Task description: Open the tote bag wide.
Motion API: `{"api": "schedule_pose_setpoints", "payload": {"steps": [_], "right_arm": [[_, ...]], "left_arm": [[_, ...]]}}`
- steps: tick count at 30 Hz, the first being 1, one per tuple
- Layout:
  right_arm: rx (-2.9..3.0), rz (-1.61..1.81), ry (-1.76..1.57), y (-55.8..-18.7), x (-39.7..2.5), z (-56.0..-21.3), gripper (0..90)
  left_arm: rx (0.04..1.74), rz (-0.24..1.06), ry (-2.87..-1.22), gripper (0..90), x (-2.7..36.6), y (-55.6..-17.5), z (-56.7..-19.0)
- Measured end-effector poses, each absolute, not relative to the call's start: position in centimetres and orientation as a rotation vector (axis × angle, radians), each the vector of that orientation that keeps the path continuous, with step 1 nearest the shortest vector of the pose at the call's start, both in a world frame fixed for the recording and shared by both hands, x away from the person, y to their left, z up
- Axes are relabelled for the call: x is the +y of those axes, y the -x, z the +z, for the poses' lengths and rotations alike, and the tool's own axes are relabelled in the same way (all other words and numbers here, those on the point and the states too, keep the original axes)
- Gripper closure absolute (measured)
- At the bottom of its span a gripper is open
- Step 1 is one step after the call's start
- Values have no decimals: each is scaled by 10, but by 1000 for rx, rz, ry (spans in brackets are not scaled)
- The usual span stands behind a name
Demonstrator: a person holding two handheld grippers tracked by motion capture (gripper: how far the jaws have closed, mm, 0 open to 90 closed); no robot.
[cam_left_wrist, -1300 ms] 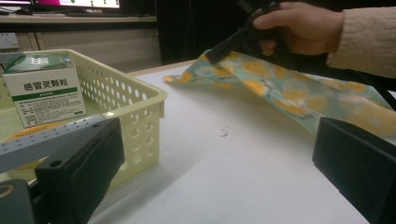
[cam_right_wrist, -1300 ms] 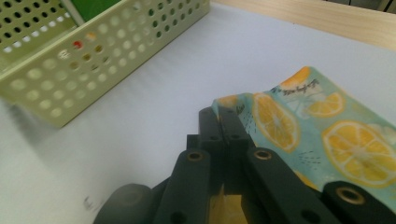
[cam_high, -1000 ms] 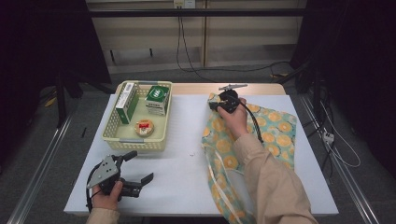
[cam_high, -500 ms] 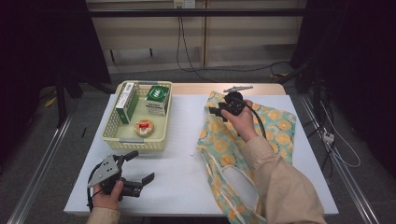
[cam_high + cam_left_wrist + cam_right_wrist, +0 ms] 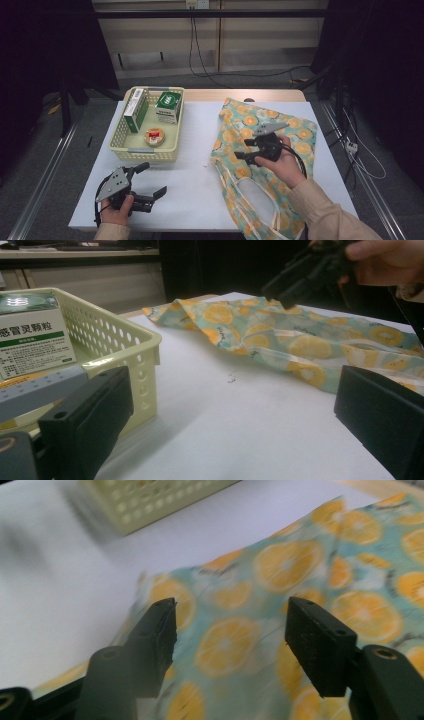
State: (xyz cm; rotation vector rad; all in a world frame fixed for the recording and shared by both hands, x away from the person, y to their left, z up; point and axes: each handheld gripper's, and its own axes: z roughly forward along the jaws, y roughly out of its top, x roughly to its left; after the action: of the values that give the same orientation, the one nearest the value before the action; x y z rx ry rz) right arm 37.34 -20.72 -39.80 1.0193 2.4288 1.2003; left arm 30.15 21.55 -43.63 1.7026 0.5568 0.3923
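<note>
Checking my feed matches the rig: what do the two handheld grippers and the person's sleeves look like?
Both the left gripper and the right gripper are black, with two blocky jaws and a grey three-cornered plate on top. A black cable loops from the right one. The person's sleeves are beige.

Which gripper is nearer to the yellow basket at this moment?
Left. The left gripper sits open on the table just in front of the basket. The right gripper hangs open over the orange-print bag, across bare table from the basket.
</note>
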Motion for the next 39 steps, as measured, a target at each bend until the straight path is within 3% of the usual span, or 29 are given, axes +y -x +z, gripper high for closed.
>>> {"api": "schedule_pose_setpoints", "payload": {"steps": [2, 6, 9, 12, 13, 16, 21, 22, 23, 27, 31, 39], "right_arm": [[2483, 1217, -966, -355, -203, -404, 509], [2530, 1196, -939, -346, -198, -414, 562], [2542, 1149, -958, -347, -198, -428, 551], [2563, 1105, -992, -349, -201, -443, 491], [2573, 1071, -984, -348, -202, -451, 429], [2581, 1059, -922, -344, -202, -455, 390], [2563, 1069, -916, -342, -203, -457, 413], [2556, 1073, -933, -342, -203, -456, 529], [2556, 1073, -933, -342, -203, -456, 529], [2529, 1098, -912, -346, -203, -458, 818], [2533, 1087, -922, -349, -201, -458, 900], [2526, 1155, -990, -351, -202, -455, 900]], "left_arm": [[550, 391, -1705, 23, 215, -301, -436], [550, 398, -1704, 23, 217, -300, -436], [556, 392, -1702, 23, 217, -299, -436], [557, 391, -1705, 23, 217, -299, -436], [555, 392, -1706, 23, 217, -299, -436], [553, 399, -1716, 23, 218, -300, -437], [560, 395, -1717, 23, 217, -300, -437], [563, 392, -1710, 23, 216, -299, -437], [562, 387, -1714, 23, 215, -299, -437], [558, 393, -1724, 24, 215, -299, -437], [564, 387, -1725, 24, 215, -299, -438], [559, 396, -1725, 24, 215, -298, -437]]}}
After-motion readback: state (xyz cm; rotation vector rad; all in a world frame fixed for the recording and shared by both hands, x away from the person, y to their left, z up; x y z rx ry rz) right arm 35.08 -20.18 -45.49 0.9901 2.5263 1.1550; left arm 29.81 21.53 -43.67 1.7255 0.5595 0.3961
